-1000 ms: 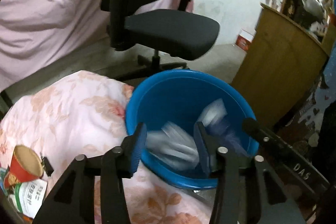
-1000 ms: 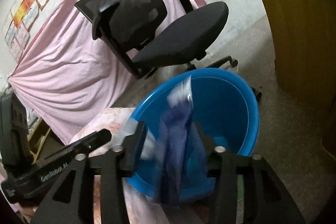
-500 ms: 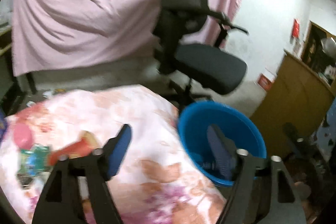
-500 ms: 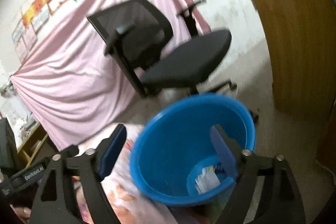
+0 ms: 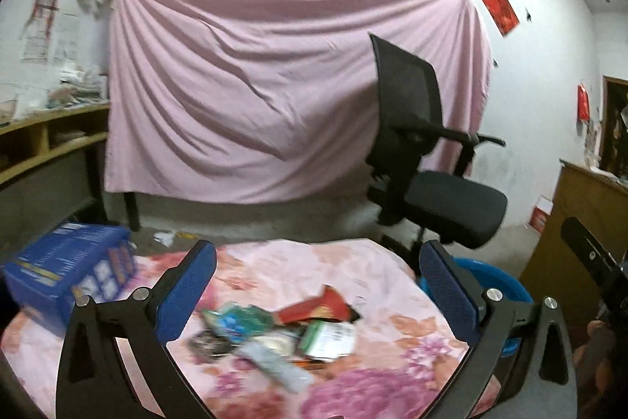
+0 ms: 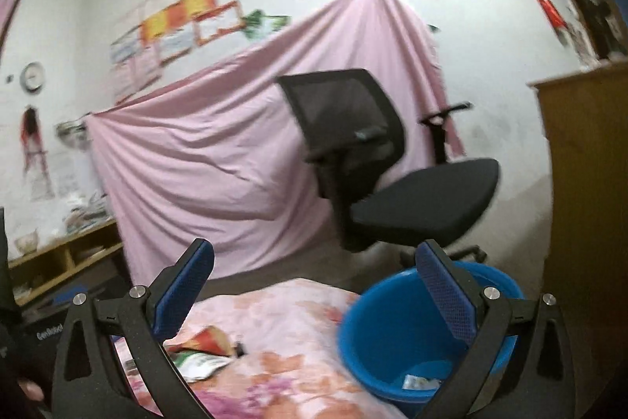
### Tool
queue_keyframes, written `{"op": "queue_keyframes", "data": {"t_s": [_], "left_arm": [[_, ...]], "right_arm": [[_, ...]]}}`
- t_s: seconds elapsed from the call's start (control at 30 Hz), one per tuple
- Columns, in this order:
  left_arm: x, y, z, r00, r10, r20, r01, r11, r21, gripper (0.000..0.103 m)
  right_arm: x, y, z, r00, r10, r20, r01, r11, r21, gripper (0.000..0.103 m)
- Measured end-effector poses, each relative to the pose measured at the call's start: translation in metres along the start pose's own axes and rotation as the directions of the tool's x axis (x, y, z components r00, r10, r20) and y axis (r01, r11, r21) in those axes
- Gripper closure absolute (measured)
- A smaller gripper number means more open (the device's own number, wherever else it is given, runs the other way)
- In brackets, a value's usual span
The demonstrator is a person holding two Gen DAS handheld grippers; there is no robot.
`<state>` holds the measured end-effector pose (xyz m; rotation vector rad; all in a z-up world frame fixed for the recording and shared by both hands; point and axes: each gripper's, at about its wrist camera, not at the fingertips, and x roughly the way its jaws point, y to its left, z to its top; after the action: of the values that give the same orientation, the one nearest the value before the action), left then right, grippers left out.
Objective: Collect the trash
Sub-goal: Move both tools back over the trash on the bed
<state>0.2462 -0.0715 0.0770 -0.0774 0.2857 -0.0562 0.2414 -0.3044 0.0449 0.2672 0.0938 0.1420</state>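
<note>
My left gripper (image 5: 318,285) is open and empty, held above a pile of trash on the floral tablecloth (image 5: 274,262): a red paper cup (image 5: 318,307), a teal wrapper (image 5: 235,321), a white-green packet (image 5: 329,336) and a grey wrapper (image 5: 274,364). The blue bucket (image 5: 506,285) stands at the table's right edge. My right gripper (image 6: 314,281) is open and empty, above the table edge beside the bucket (image 6: 396,332), which holds a small wrapper (image 6: 420,381). The red cup (image 6: 204,340) and packet (image 6: 196,364) show at its lower left.
A blue box (image 5: 66,273) sits on the table's left. A black office chair (image 5: 424,167) stands behind the table before a pink sheet (image 5: 255,97). A wooden cabinet (image 5: 581,230) is at the right, a wooden shelf (image 5: 47,144) at the left.
Both grippers opened and dropped their wrappers into the bucket, then lifted and swung left. The left one now faces the trash pile on the table.
</note>
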Motion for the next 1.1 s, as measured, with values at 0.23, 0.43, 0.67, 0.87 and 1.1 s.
{"op": "queue_keyframes", "data": {"t_s": [0.23, 0.43, 0.67, 0.87, 1.1], "left_arm": [[-0.039, 0.046, 0.000, 0.993, 0.087, 0.077, -0.086, 0.996, -0.014, 0.002], [-0.053, 0.066, -0.013, 0.986, 0.133, 0.100, -0.134, 0.991, 0.010, 0.002], [-0.063, 0.096, -0.034, 0.981, 0.171, 0.095, -0.173, 0.985, 0.018, 0.002], [-0.047, 0.114, -0.059, 0.986, 0.166, 0.010, -0.167, 0.985, 0.054, 0.002], [-0.002, 0.123, -0.075, 0.971, 0.122, -0.204, -0.111, 0.992, 0.068, 0.002]], "right_arm": [[-0.014, 0.058, -0.008, 0.995, 0.093, 0.040, -0.086, 0.987, -0.138, 0.000], [-0.014, 0.097, -0.019, 0.983, 0.180, 0.018, -0.172, 0.960, -0.223, 0.000], [-0.006, 0.138, -0.047, 0.975, 0.216, -0.049, -0.220, 0.912, -0.346, 0.000], [0.023, 0.152, -0.068, 0.963, 0.180, -0.203, -0.248, 0.887, -0.389, 0.000], [0.069, 0.154, -0.091, 0.898, 0.075, -0.434, -0.258, 0.889, -0.379, 0.000]]}}
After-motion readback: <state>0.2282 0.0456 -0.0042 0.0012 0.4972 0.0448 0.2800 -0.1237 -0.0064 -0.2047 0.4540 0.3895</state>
